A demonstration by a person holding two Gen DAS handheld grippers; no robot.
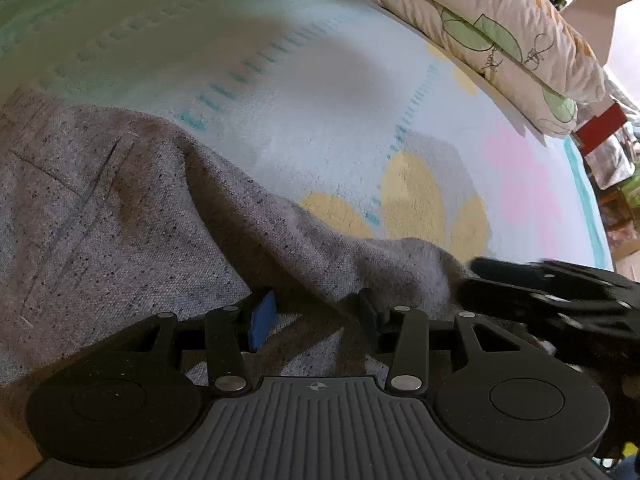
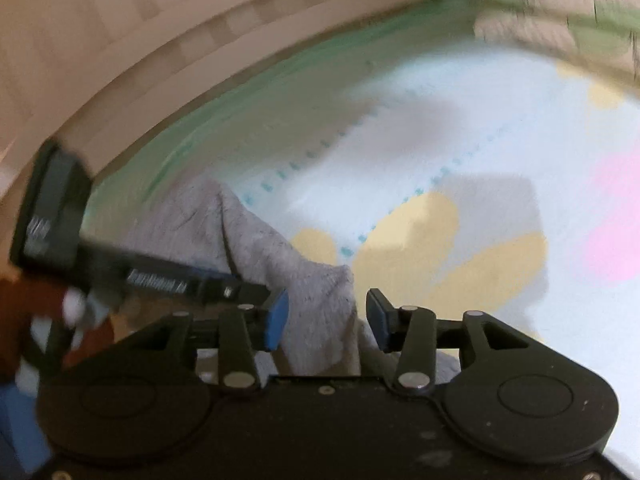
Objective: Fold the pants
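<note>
Grey speckled pants (image 1: 120,240) lie rumpled on a pale blue blanket (image 1: 320,100) with yellow and pink flowers. In the left wrist view my left gripper (image 1: 316,318) hovers low over the cloth. Its jaws stand apart, a raised fold runs up to the right finger (image 1: 368,316), and the blue pad (image 1: 262,320) is bare. My right gripper (image 2: 326,318) is open, with a corner of the pants (image 2: 256,240) standing loose between its pads and a gap on the right side. Each gripper shows in the other's view: the right one (image 1: 560,292) blurred at the right, the left one (image 2: 60,220) at the left.
Leaf-patterned pillows (image 1: 500,32) are stacked along the blanket's far right edge. A pale striped wall or headboard (image 2: 120,40) curves round the far side of the bed. Clutter and a red object (image 1: 600,128) sit beyond the pillows. A reddish-brown sleeve (image 2: 24,300) shows at the lower left.
</note>
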